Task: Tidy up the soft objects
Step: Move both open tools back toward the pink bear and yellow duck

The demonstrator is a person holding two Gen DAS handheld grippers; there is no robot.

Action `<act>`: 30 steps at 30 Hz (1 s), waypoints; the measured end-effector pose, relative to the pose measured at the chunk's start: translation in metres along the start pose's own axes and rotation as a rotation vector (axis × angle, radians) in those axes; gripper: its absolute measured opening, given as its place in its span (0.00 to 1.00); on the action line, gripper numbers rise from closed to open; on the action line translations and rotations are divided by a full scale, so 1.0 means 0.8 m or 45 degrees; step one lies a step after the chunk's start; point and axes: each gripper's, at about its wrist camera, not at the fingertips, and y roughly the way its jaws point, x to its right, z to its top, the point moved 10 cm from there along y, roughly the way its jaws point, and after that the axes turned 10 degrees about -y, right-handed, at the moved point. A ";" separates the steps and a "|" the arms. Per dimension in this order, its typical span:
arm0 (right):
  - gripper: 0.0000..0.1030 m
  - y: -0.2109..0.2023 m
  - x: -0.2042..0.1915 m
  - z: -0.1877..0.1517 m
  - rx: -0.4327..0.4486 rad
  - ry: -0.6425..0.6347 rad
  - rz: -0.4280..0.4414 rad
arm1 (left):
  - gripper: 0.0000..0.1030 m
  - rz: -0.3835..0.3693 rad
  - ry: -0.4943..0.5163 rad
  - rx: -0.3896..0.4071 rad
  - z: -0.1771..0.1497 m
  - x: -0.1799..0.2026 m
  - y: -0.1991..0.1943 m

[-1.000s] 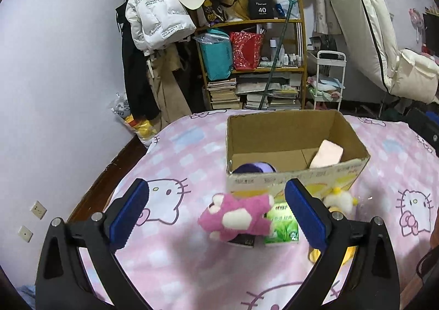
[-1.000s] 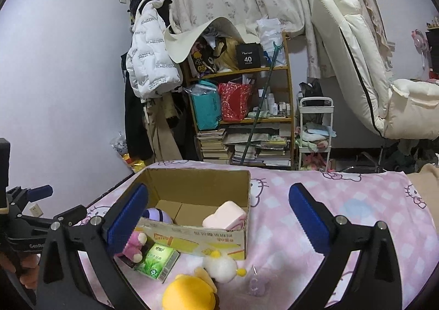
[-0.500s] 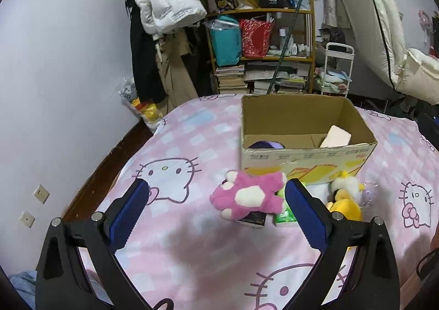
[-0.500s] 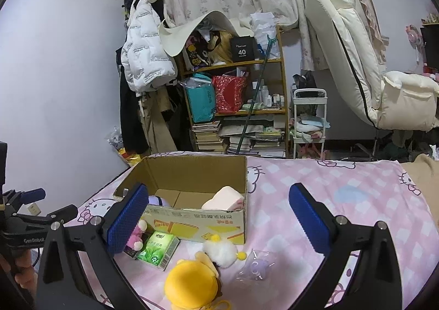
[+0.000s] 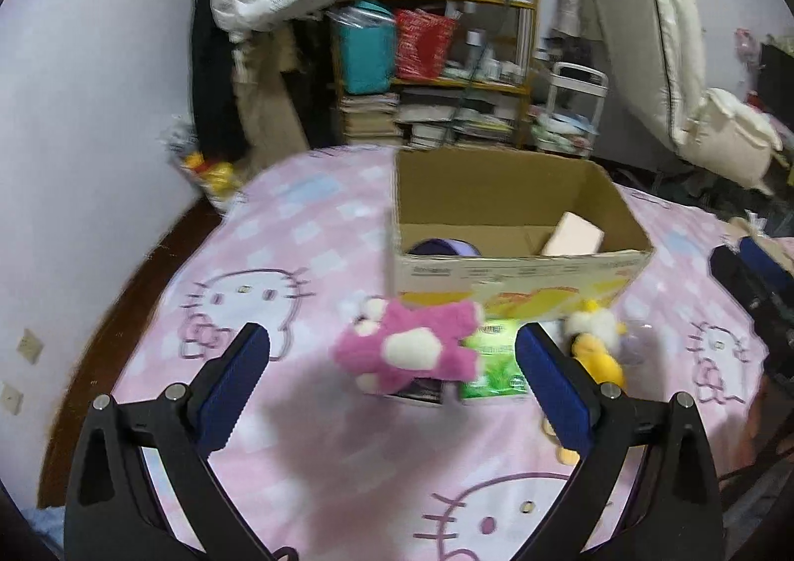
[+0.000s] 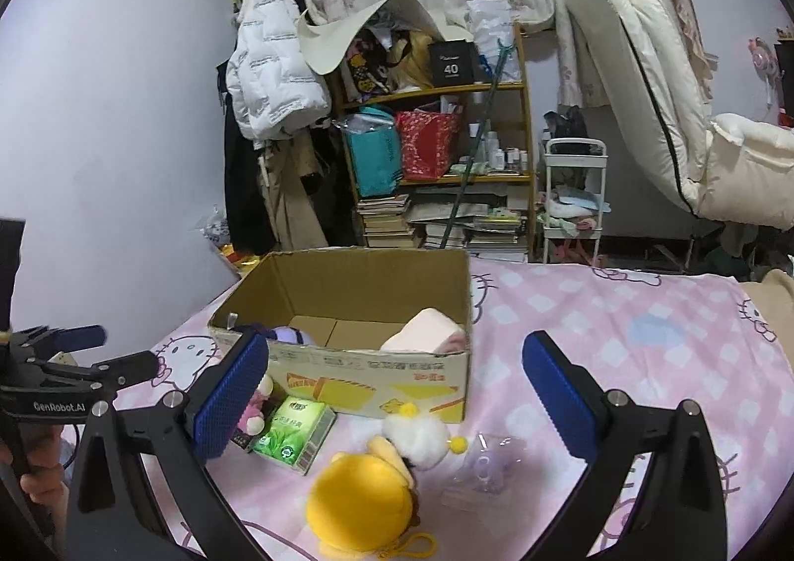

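Observation:
An open cardboard box point(image 5: 516, 263) point(image 6: 377, 382) stands on the pink bed cover and holds a purple soft thing point(image 5: 444, 247) and a pink sponge block point(image 5: 573, 236) point(image 6: 422, 337). In front of it lie a pink plush point(image 5: 412, 352) point(image 6: 253, 412), a green tissue pack point(image 5: 491, 367) point(image 6: 293, 429) and a yellow-and-white plush point(image 5: 595, 347) point(image 6: 367, 496). My left gripper point(image 5: 392, 382) is open, a little short of the pink plush. My right gripper point(image 6: 397, 392) is open above the yellow plush, empty.
A clear plastic packet point(image 6: 484, 466) lies right of the yellow plush. A small dark object sits under the pink plush. The bed edge and wall are at left point(image 5: 164, 263). A cluttered shelf point(image 6: 436, 164), a hanging white jacket point(image 6: 273, 74) and a folded mattress point(image 6: 645, 79) stand behind.
The left gripper has drawn back and tilted down, so the box and the plush look farther ahead. The right gripper has sunk slightly toward the yellow plush. Both stay open.

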 end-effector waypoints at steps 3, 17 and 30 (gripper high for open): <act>1.00 0.010 -0.007 -0.008 -0.033 -0.044 -0.002 | 0.95 -0.014 0.008 -0.020 0.002 0.004 0.011; 1.00 0.050 -0.014 -0.033 -0.144 -0.023 -0.024 | 0.95 0.007 0.155 -0.089 -0.002 0.027 0.052; 1.00 0.081 -0.015 -0.055 -0.254 -0.015 0.002 | 0.95 0.020 0.205 -0.190 -0.017 0.031 0.096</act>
